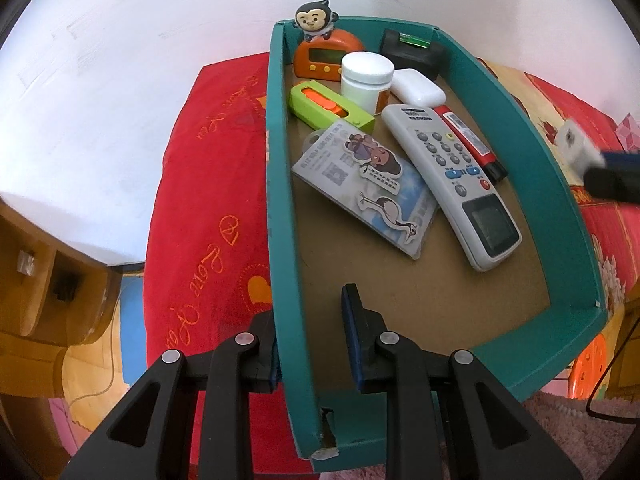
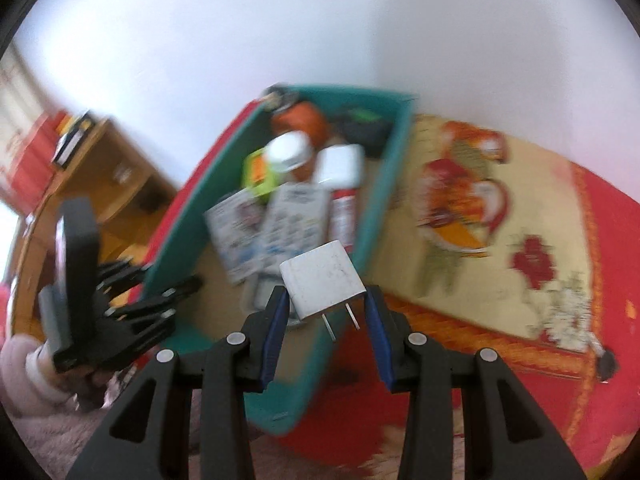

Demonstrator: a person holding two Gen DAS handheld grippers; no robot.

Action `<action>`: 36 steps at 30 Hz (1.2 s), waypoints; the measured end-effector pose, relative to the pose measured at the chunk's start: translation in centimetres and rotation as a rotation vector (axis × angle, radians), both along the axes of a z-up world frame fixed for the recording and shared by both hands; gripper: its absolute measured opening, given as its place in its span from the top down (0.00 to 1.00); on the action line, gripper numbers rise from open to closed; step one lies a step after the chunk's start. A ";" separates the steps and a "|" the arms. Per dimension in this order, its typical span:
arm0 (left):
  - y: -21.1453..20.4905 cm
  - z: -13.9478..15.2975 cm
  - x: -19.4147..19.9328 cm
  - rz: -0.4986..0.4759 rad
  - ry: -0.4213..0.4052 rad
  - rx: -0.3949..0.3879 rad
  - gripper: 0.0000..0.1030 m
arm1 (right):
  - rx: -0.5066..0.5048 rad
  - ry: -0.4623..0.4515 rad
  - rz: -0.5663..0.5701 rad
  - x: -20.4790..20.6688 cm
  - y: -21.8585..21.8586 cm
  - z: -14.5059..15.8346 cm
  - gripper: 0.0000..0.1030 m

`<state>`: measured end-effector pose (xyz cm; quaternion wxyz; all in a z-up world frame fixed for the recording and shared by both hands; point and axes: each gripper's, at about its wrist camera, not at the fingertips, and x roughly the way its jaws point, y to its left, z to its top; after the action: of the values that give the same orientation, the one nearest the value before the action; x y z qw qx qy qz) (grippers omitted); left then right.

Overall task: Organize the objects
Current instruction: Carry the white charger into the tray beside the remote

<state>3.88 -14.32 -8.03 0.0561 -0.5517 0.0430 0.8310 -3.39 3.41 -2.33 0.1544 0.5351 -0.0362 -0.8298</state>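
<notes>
1. Little writing could be read. Orange script on the red cloth (image 1: 208, 184) left of the box looked like "Love", with the other words unclear. The card pack (image 1: 360, 184) carried a square code and cartoon stickers, its print too small to read. The label at the top of the remote (image 1: 448, 176) and the one on the red marker (image 1: 468, 140) were illegible.
2. The teal box (image 1: 276, 200) stood on the cloth with its brown floor showing. It held an orange timer (image 1: 324, 56) topped by a monkey figure, a white jar (image 1: 366, 78), a white case (image 1: 418, 88), a dark block (image 1: 412, 50) with a green strip, a green-and-orange cutter (image 1: 332, 106), the card pack, the remote and the marker.
3. The left gripper (image 1: 310, 344) pinched the box's near left wall, one finger outside and one inside, its pads closed on the wall.
4. The right gripper (image 2: 326, 312) gripped a white plug (image 2: 324, 282) between its blue pads, prongs pointing back toward the camera. The plug hung above the box's near right edge, not yet inside it. In the left view it appeared blurred just beyond the right wall.
5. The right view was blurred. It showed a cream panel (image 2: 480, 216) with red and orange figures on the cloth, right of the box.
6. A plain white wall (image 1: 140, 60) stood behind. A wooden shelf unit (image 1: 44, 280) sat at the left, and a pink fuzzy rug (image 1: 580, 412) lay near the bottom.
</notes>
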 end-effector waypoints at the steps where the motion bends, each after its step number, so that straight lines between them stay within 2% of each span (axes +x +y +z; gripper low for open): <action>1: 0.0 0.0 0.0 -0.006 -0.001 0.001 0.76 | -0.007 -0.011 0.023 0.1 -0.7 -0.1 0.63; 5: -0.2 0.0 0.0 -0.025 -0.008 0.015 0.76 | 0.020 -0.042 0.122 0.6 -4.3 -0.9 0.63; 12: -0.5 0.0 -0.1 -0.052 -0.014 0.039 0.76 | 0.048 -0.113 0.193 0.4 -7.8 -3.1 0.63; 26: -0.7 -0.1 -0.1 -0.072 -0.011 0.043 0.76 | 0.061 -0.175 0.232 -0.2 -10.2 -6.4 0.63; 36: -0.6 -0.1 0.0 -0.065 -0.012 0.049 0.76 | 0.023 -0.194 0.234 -0.1 -9.9 -6.9 0.62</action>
<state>3.88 -14.91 -8.15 0.0966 -0.5535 0.0403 0.8263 -3.52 -6.46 -9.18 0.2399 0.6150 0.0212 -0.7509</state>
